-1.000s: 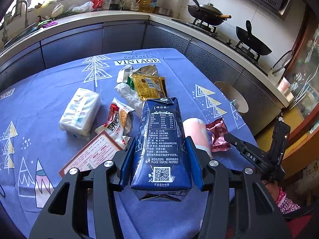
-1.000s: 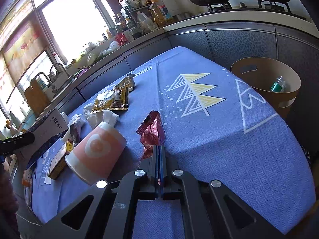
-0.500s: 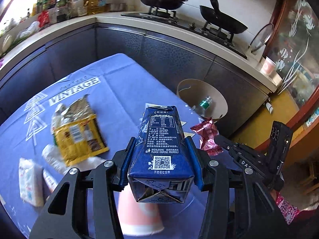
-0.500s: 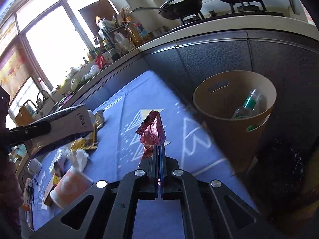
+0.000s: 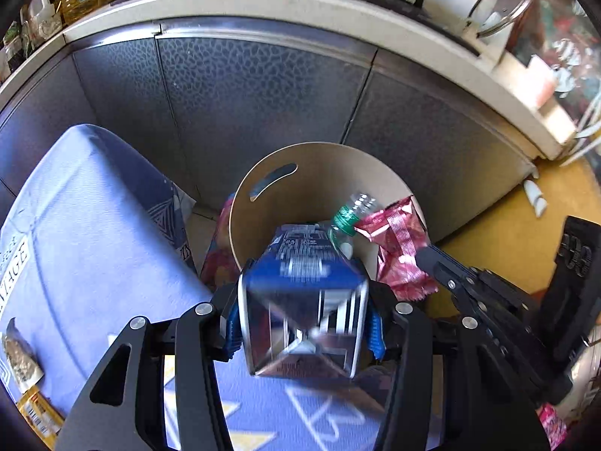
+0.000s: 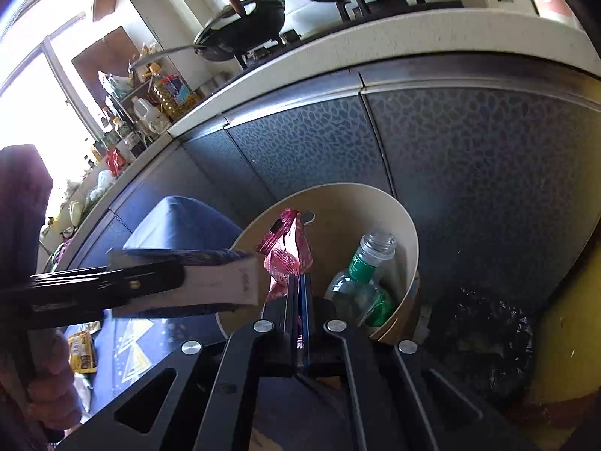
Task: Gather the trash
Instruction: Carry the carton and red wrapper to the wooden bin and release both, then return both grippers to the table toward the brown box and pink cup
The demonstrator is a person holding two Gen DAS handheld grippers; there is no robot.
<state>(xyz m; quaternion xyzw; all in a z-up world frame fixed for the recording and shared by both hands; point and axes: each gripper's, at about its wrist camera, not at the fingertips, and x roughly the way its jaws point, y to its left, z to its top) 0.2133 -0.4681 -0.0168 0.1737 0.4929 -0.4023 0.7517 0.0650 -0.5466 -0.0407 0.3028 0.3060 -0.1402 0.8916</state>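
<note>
A: While both your grippers hang over the tan bin, where does the trash stand?

B: Your left gripper carries the blue carton; its jaws are opening, the carton between them and tipped toward the bin's mouth. Your right gripper has its jaws nearly together, starting to part, the red foil wrapper pinched between them above the near rim.

A: What is done?

B: A clear bottle with a green label already lies inside the bin.

A: And left?

B: Neither the carton nor the wrapper has dropped yet. On the blue tablecloth, far left, yellow packets wait, so I judge the collecting well short of finished.
</note>
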